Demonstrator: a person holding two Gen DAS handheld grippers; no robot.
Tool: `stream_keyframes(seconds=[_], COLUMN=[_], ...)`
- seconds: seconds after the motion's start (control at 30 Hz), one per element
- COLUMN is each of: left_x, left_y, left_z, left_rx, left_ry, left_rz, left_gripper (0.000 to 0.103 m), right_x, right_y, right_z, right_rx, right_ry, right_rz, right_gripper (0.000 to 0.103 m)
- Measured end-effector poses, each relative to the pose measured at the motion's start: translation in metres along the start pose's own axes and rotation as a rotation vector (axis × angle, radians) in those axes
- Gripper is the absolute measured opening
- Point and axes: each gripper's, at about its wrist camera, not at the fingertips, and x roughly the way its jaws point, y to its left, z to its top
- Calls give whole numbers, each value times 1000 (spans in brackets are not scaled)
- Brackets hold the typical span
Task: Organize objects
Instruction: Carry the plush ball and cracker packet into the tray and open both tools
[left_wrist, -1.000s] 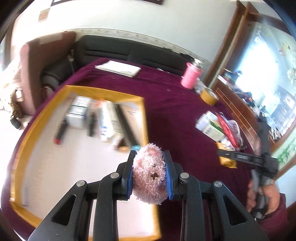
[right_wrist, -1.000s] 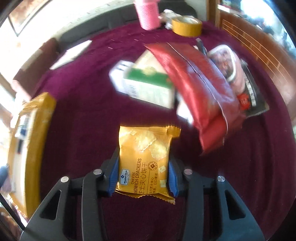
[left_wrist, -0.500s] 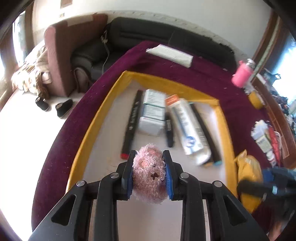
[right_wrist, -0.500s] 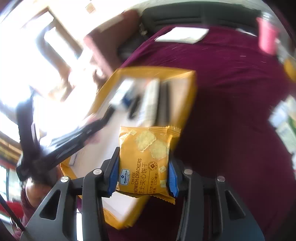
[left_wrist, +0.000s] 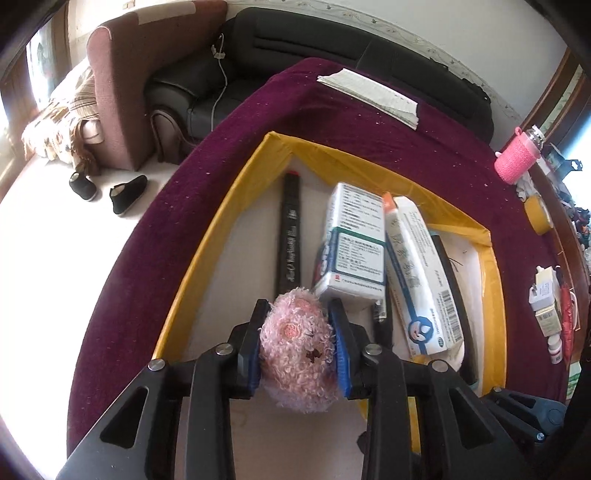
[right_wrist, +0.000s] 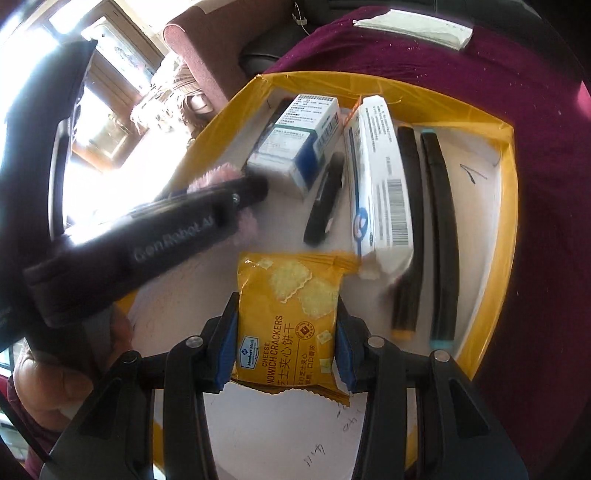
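My left gripper (left_wrist: 297, 332) holds a pink fluffy toy (left_wrist: 295, 354) between its blue pads low over the near end of the yellow-rimmed tray (left_wrist: 207, 240). Its jaws are opening, and the toy still fills the gap. The right gripper (right_wrist: 286, 332) is shut on a yellow cheese cracker packet (right_wrist: 288, 295) above the tray floor, next to the left gripper's body (right_wrist: 166, 236). In the tray lie a black marker (left_wrist: 290, 236), a white medicine box (left_wrist: 354, 243), a long toothpaste box (left_wrist: 417, 273) and two dark pens (right_wrist: 439, 240).
The tray sits on a round table with a maroon cloth (left_wrist: 155, 240). A white notepad (left_wrist: 369, 94), a pink cup (left_wrist: 515, 162), a tape roll (left_wrist: 537, 214) and small packets (left_wrist: 546, 302) lie beyond it. A sofa and shoes (left_wrist: 127, 190) are off the table's far edge.
Both grippers swung from the maroon cloth to over the tray. The left one sank toward the tray floor with the toy; the right one carried the cracker packet in beside it.
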Motion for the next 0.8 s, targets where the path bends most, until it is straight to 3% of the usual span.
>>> stream_keyframes(seconds=[0.2,0.33,0.53,0.63,0.8], left_x=[-11,-30,-74,-104,-128], left_y=[10,9,0,-18,-39], left_z=[-4,-10,-23,-39,-57], left_rx=[-69,-69,-95,-116,-237], left_ry=[36,-8,-160,-272,-418], left_rz=[-125,-105,-31,-16,-57], left_gripper=[40,46,54,65,68], right_x=[-5,-27,-65,-75,-80], right_y=[2,-4,-17,-31,-58], right_z=[-6,-10,-21,-26,-24], right_rx=[-27,-26,13,71,173], right_ry=[-5,-88,-218,-265,-273], right_rz=[-4,3,14,36,6], right_gripper=[46,47,53,61,61])
